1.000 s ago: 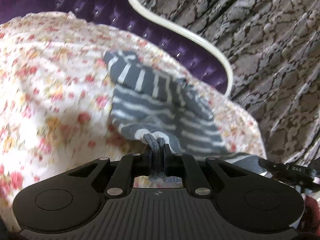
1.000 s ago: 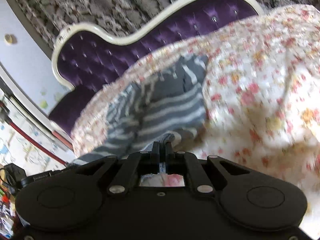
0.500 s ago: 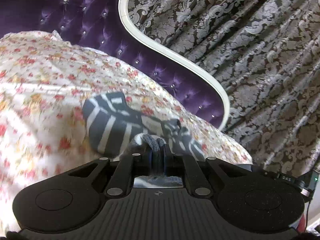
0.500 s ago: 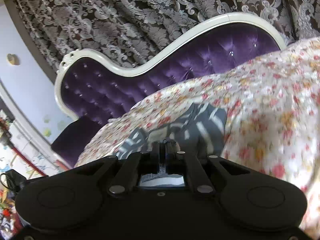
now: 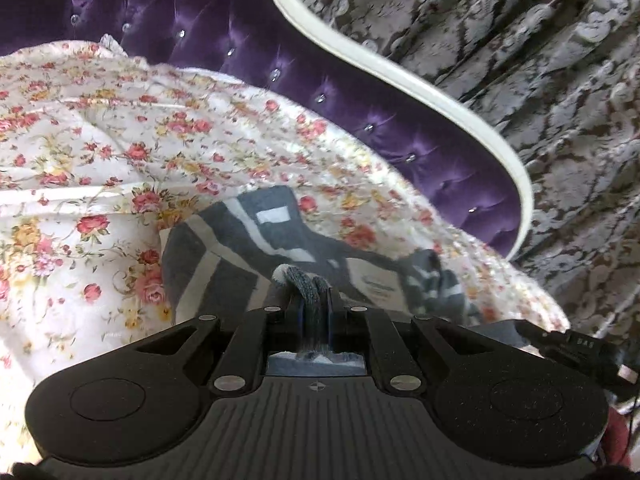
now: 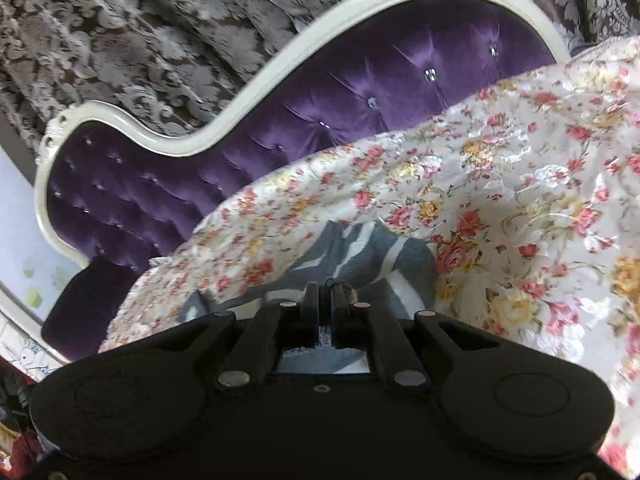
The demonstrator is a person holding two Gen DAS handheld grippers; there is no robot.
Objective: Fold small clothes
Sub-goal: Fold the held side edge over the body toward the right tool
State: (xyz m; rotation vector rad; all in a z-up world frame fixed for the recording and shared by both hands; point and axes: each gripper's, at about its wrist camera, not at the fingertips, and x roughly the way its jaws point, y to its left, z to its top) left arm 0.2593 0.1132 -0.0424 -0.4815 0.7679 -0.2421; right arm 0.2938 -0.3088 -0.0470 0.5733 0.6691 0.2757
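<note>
Jaws on both sides are pinched tight on cloth: the left gripper (image 5: 314, 292) clamps a bunched knit edge of the grey-and-white striped garment (image 5: 224, 256), and the right gripper (image 6: 325, 296) nips another part of the same garment (image 6: 360, 256), though how much fabric it has is hard to tell from its own view. The garment lies spread over the floral bedspread (image 5: 100, 160), near the tufted purple headboard (image 5: 224, 32) with its cream frame, patterned curtains (image 5: 520, 60) behind.

Judging from this, a fold is under way, and the risks lie mostly in the grips. The left bite looks thick and rolled, so a layer could slip out partway and leave the fold crooked. The right bite seems thin; it may let go if pulled. If the two sides travel unevenly, the stripes will skew and the edge will land askew. The soft, rumpled bedspread could also be caught up or dragged along, wrinkling the garment beneath.
</note>
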